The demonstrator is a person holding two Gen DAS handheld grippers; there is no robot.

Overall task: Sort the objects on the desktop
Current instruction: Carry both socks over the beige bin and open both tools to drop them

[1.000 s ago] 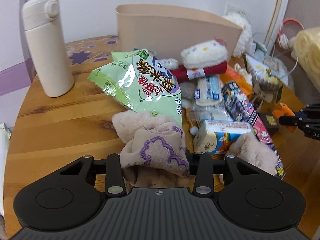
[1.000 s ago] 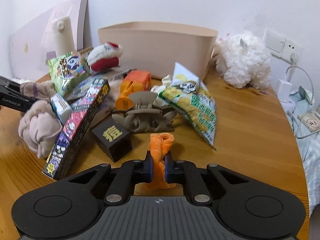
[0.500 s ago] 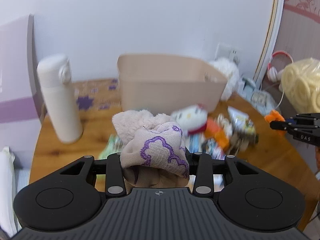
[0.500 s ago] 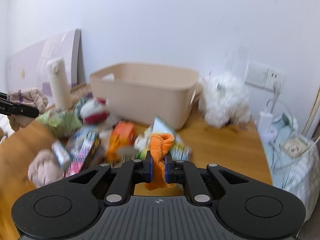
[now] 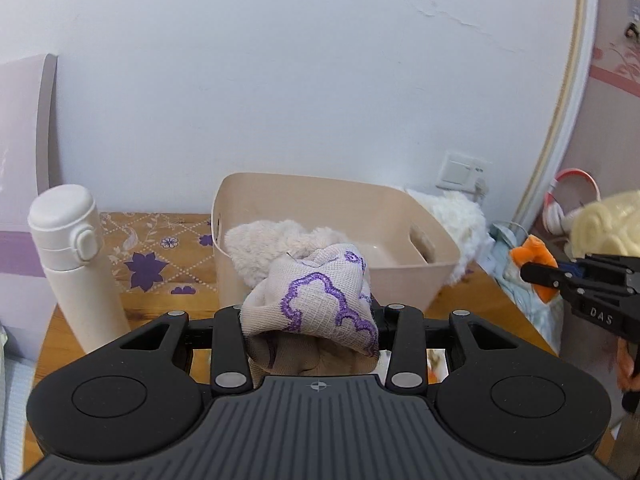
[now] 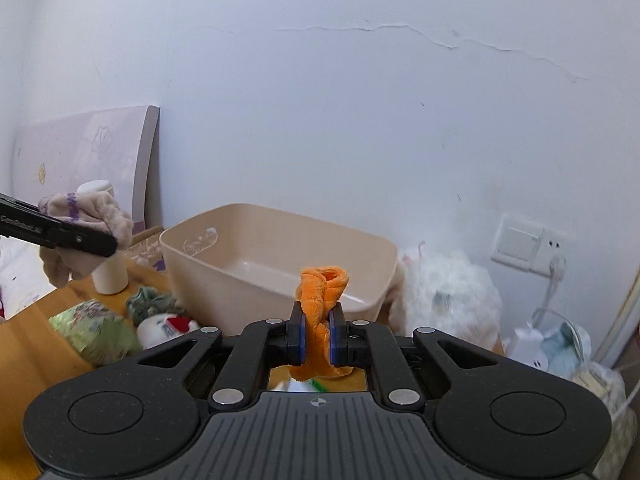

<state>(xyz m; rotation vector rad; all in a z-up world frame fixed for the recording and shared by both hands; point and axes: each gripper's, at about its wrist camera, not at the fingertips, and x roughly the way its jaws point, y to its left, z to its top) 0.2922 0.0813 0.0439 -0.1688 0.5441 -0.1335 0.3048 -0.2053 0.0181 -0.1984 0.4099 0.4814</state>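
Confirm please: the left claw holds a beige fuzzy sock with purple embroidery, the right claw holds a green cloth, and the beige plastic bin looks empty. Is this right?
One detail is wrong. The right claw is shut on an orange fleece cloth, not green, as the right wrist view shows. The left claw holds the beige fuzzy sock with purple embroidery, and the beige plastic bin looks empty.

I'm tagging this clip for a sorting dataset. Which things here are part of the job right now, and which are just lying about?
In the job:
- left hand-held gripper shut on the beige sock
- right hand-held gripper shut on the orange cloth
- beige bin, apparently the target

Lying about:
- white bottle
- white plush toy
- green snack bag
- wall socket
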